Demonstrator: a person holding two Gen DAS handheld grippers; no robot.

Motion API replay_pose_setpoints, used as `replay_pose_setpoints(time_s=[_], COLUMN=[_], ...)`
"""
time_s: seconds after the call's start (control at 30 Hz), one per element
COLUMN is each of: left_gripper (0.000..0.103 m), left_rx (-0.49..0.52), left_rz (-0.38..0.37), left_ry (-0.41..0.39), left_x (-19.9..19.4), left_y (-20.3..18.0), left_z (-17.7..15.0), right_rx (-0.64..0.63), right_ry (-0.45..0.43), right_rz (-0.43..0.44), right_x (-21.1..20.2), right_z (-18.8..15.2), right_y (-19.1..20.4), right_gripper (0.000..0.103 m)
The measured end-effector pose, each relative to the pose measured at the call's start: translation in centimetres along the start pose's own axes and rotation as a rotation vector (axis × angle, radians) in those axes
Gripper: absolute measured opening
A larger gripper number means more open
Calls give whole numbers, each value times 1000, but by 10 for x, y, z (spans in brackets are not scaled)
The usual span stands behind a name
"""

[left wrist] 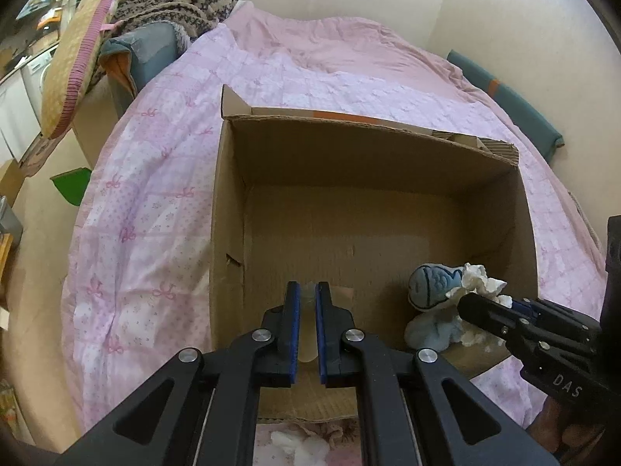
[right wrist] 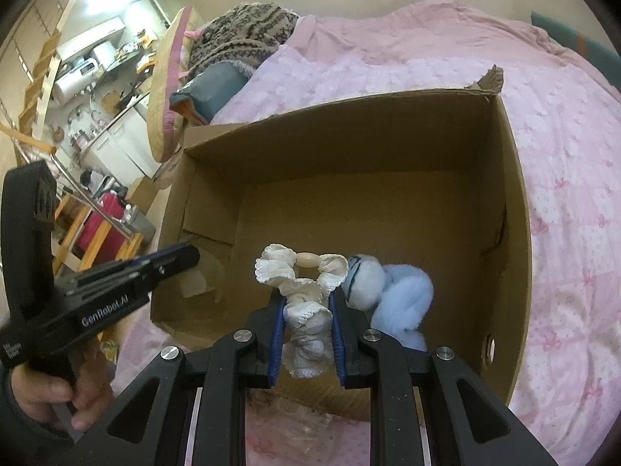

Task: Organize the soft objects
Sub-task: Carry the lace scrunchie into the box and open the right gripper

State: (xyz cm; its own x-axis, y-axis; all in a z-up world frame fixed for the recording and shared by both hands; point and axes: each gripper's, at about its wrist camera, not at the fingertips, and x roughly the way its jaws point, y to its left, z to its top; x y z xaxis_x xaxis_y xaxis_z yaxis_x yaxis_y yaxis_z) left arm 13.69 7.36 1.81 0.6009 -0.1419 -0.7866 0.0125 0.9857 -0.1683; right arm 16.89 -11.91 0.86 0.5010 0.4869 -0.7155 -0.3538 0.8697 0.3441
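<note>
Over the open cardboard box (right wrist: 516, 202) on the bed, both of my tools point down into it. The box sits on a pink quilt (left wrist: 155, 202) printed with bows, and its floor is bare brown card apart from what I am carrying.

My right gripper (right wrist: 306, 303) has its jaws nearly closed on a white doll dress (right wrist: 306, 322) with frilled lace edges; the blue pads press the bunched cloth from both sides. The frilly sleeves spread out past the fingertips, with a small beige bead-like piece between them. A light blue plush toy (right wrist: 403, 299) hangs just beside the dress on its right, touching it, low inside the box near the front wall. From the left wrist view the same bundle shows at the right, the plush's stitched blue face (left wrist: 434, 283) turned toward the camera and the white lace above the right jaws.

My left gripper (left wrist: 308, 291) is all but closed, with something pale and translucent showing in the narrow gap between its blue pads; I cannot tell what it is. In the right wrist view that gripper reaches over the box's left wall, held by a hand (right wrist: 50, 400) in a dark sleeve.

A knitted brown blanket (left wrist: 174, 0) and a grey cushion (left wrist: 147, 54) lie at the far end of the bed.
</note>
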Motion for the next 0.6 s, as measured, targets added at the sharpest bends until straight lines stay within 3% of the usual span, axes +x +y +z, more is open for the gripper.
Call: replay_pose_setpoints(time_s=[0.6], left_gripper=[6], left_rx=[27], left_rz=[13], left_ry=[14], left_x=[-3], left_y=[-10], left_z=[-1], right_rx=[-4], right_ry=[8], right_rz=[19], right_x=[5], right_z=[-2], right_y=[1], right_gripper=[22])
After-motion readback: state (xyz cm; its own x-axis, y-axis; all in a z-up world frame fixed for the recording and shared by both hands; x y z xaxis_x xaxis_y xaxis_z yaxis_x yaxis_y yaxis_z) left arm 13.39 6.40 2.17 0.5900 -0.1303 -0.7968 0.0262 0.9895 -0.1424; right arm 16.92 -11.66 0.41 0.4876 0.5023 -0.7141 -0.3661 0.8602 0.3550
